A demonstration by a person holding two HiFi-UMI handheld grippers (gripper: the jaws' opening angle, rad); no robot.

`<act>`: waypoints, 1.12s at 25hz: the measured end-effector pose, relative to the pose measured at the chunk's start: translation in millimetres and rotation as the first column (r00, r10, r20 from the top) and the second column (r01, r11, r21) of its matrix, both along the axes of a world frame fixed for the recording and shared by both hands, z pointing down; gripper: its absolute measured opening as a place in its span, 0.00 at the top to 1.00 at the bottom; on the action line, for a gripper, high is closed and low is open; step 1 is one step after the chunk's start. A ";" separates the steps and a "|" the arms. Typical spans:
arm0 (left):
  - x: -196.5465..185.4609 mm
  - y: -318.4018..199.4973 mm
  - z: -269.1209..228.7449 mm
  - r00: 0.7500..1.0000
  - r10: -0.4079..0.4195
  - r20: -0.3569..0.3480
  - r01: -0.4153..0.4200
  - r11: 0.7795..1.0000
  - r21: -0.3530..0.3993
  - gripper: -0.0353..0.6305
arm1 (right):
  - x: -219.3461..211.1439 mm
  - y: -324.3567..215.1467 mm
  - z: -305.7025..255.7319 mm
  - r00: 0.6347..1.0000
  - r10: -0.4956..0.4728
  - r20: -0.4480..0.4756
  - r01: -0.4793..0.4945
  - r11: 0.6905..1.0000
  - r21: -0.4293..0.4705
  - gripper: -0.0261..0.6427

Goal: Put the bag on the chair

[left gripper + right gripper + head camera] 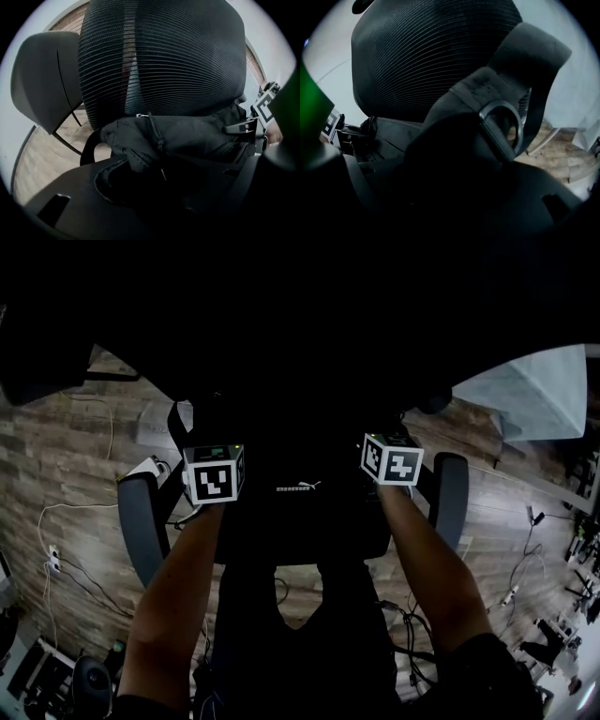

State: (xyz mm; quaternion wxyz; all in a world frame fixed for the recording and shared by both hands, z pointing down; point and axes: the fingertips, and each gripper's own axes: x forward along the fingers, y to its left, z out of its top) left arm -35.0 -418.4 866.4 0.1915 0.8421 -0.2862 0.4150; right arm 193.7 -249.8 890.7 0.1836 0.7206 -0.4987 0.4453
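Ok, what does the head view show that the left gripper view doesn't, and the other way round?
Head view only: both forearms, the left marker cube, the bag's white logo, floor cables. Left gripper view only: the mesh backrest, the zip pull and cord. Shared: the black bag lying on the chair, the grey armrest, the right marker cube, the wooden floor.

Bag point(187, 136) and mesh chair point(164, 56) are black; floor point(75, 456) brown wood-grain.
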 end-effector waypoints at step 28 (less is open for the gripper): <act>-36.6 29.7 -45.6 0.996 -0.014 0.086 0.010 0.999 0.047 0.40 | -41.5 52.4 -51.9 0.998 -0.003 0.059 0.007 0.997 -0.072 0.34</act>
